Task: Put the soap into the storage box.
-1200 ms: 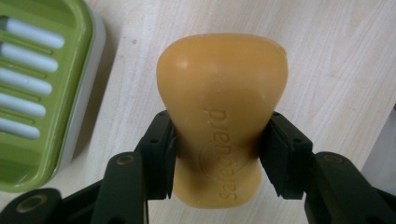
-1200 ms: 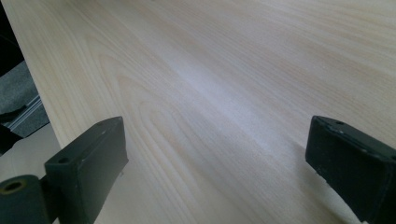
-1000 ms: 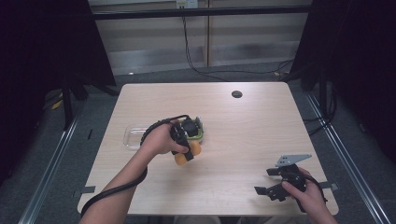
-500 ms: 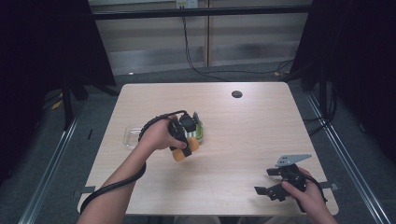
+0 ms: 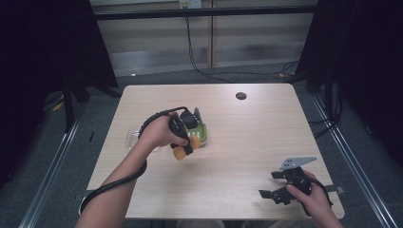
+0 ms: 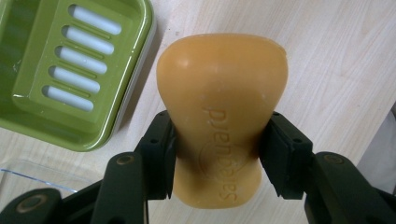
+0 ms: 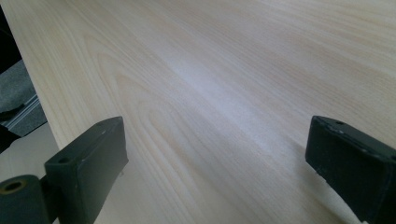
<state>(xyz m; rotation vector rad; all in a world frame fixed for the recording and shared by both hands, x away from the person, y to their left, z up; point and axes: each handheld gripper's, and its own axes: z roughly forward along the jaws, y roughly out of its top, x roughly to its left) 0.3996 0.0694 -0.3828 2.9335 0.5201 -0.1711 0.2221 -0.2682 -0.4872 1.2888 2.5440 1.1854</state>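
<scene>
Worktop [image 5: 247, 142], pale wood. Green soap dish [image 6: 70, 70], left of centre. Right gripper [image 5: 280, 183], near right front corner, jaws wide apart. Left gripper [image 6: 217, 156], jaws clamped on orange soap bar [image 6: 222, 112] just beside the dish.

The left gripper [image 6: 217, 161] clamps an orange Safeguard soap bar [image 6: 222, 107] at its narrow waist, one black jaw on each side, the embossed brand name facing the camera. Just beside the soap lies a green soap dish [image 6: 70, 70] with a slotted drain insert, on the light wooden table [image 6: 336, 56]. A clear plastic lid [image 6: 28, 175] shows at the lower left.
</scene>
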